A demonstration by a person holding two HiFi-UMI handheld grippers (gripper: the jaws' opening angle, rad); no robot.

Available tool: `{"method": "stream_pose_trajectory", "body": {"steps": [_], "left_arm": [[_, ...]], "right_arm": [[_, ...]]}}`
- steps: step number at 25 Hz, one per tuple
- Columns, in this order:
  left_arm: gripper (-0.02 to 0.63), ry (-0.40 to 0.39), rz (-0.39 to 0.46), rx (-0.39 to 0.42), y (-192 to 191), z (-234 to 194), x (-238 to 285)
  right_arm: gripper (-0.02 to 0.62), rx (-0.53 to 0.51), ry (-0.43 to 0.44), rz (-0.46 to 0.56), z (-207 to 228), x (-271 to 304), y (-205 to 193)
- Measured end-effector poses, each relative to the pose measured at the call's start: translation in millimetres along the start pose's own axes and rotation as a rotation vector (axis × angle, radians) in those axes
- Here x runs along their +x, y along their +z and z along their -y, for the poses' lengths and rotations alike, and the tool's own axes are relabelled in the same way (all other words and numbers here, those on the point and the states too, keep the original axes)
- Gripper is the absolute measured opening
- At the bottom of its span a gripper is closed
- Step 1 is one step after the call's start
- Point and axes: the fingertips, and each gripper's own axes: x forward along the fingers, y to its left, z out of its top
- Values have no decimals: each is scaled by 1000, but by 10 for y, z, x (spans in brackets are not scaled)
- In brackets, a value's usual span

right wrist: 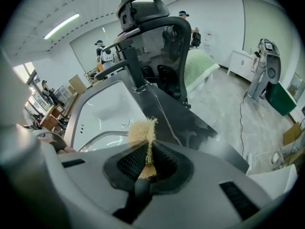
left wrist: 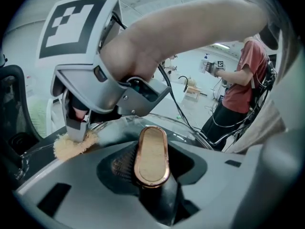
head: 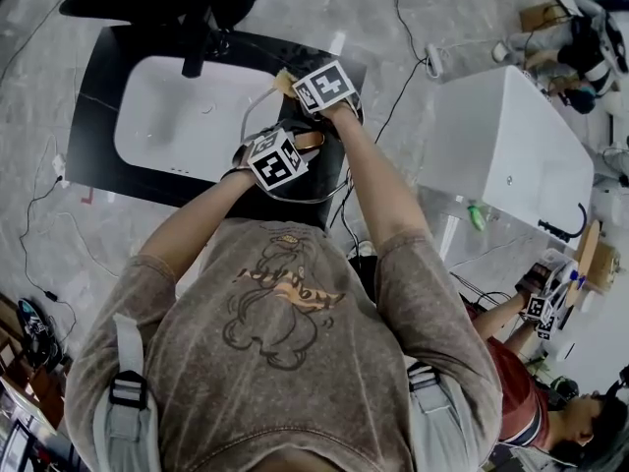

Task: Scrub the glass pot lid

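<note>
The glass pot lid (head: 329, 190) is held up over the black counter beside the sink. My left gripper (left wrist: 151, 162) is shut on the lid's wooden, copper-rimmed handle (left wrist: 151, 151), and the glass (left wrist: 121, 128) slopes away beyond it. My right gripper (right wrist: 147, 157) is shut on a tan fibrous scrub pad (right wrist: 143, 135). In the left gripper view the pad (left wrist: 71, 146) rests against the lid's far left edge under the right gripper's fingers (left wrist: 77, 125). In the head view both marker cubes sit close together, the right gripper (head: 295, 87) just beyond the left gripper (head: 303, 146).
A white sink (head: 187, 116) with a dark faucet (head: 197, 52) is set in the black counter (head: 108, 96). A black office chair (right wrist: 152, 46) stands behind the counter. A white cabinet (head: 511, 146) and another person (head: 531, 382) with grippers are at the right. Cables lie on the floor.
</note>
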Motion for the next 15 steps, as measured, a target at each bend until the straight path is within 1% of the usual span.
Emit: {"method": "stream_pose_trajectory", "body": {"steps": [5,10,13,15], "left_arm": [[182,4,6,3,-21,52,-27],[181,5,8,2,3,1,-25],[181,4,11,2,3,-24,-27],[181,6,12,3,1,-19,-32]], "right_arm": [[37,-94,66,11,-255,53,64],[37,-208,184,3,-523,143,141],[37,-290,234,-8,-645,188,167],[37,-327,272,-12,-728,203,162]]}}
